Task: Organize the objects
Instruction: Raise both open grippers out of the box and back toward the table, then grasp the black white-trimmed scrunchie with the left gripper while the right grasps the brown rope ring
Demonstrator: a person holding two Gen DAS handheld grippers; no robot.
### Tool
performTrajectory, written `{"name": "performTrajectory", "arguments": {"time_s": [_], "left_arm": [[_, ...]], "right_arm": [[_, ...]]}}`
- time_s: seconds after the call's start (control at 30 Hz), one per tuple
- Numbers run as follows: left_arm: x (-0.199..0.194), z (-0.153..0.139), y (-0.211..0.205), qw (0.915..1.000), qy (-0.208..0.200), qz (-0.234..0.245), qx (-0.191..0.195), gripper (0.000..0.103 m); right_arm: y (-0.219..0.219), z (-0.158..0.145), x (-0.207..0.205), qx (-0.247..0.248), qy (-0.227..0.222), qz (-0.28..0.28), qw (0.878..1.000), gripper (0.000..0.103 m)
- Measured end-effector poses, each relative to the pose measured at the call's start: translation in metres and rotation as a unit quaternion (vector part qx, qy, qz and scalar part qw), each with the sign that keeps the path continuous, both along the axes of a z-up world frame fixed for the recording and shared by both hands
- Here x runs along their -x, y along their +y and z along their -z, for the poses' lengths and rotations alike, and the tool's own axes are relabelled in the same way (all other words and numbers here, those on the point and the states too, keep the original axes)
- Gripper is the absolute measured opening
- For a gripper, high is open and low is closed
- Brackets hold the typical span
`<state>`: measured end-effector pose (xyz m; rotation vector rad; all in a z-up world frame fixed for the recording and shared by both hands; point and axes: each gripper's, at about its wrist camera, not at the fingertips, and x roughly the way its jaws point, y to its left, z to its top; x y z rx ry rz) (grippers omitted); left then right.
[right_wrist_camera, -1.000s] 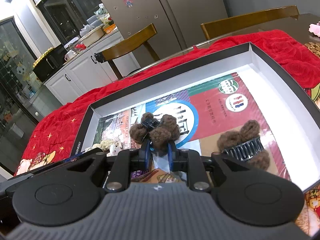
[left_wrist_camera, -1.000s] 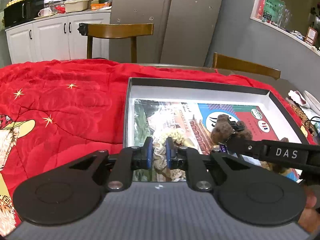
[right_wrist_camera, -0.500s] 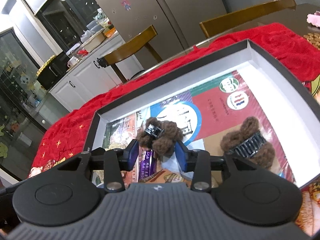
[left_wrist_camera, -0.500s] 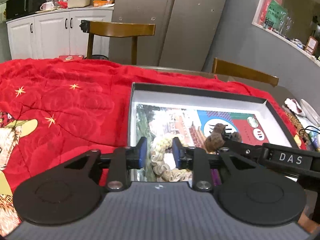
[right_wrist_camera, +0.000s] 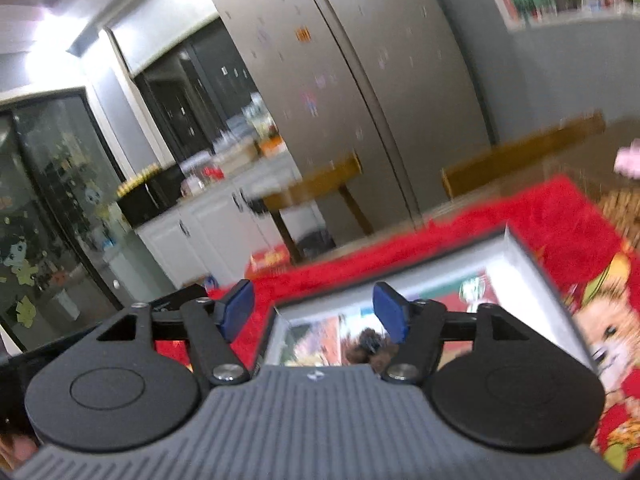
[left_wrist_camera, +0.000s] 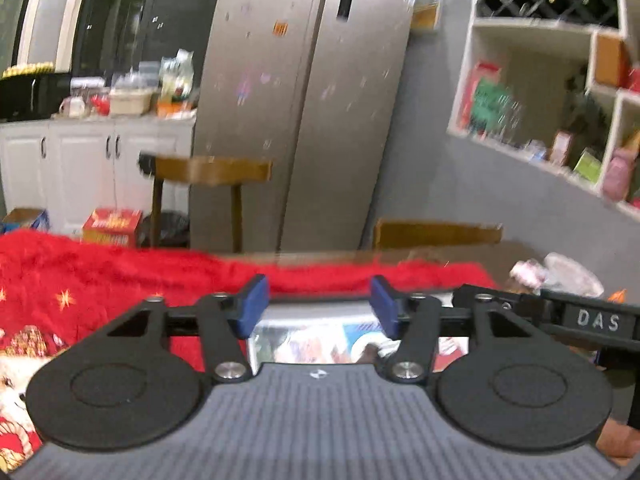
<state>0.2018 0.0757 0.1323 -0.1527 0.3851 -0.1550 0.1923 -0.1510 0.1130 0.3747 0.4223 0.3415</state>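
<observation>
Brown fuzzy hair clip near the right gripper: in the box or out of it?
In the box. The brown hair clip lies on the printed floor inside the box, below the right gripper, whose opening jaws hold nothing.

Left claw (left_wrist_camera: 318,306) opening, nothing between its jaws, above the box (left_wrist_camera: 316,312).

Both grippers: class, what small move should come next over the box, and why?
Probably swing away toward another loose item. The left gripper and right gripper have opening jaws with nothing between them, and the box holds a brown hair clip, so these drops look done.
</observation>
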Motion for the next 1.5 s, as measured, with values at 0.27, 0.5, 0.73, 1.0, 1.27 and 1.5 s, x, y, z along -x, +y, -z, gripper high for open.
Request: {"name": "performTrajectory", "arguments": {"time_s": [0.27,0.5,0.73,1.0,1.27,1.5], "left_arm": [[0.085,-0.064,0.002,0.9939,-0.110,-0.010,-0.002,0.071],[0.165,-0.067,-0.018,0.9922,-0.113,-0.022,-0.048,0.071],[0.239,-0.019,-0.032,0.9852,-0.120,-0.014,-0.121,0.071],[0.229,0.052,-0.015,0.9968,-0.032,-0.008,-0.073,0.071],[0.172,0.105,-0.019,0.9957,0.049,0.022,-0.075,0.071],[0.148,0.135,-0.013,0.9913,0.091,-0.001,-0.094,0.071]], "right_arm": [[-0.012,-0.041,0.084,0.019,-0.072,0.019,0.997,0.087],[-0.009,-0.027,0.135,0.008,-0.089,0.047,0.995,0.095],[0.005,0.014,0.155,0.018,-0.084,0.047,0.995,0.100],[0.014,0.069,0.142,0.028,-0.028,0.079,0.996,0.100],[0.022,0.108,0.131,0.056,0.031,0.072,0.995,0.100],[0.036,0.128,0.126,0.071,0.082,0.024,0.994,0.100]]}}
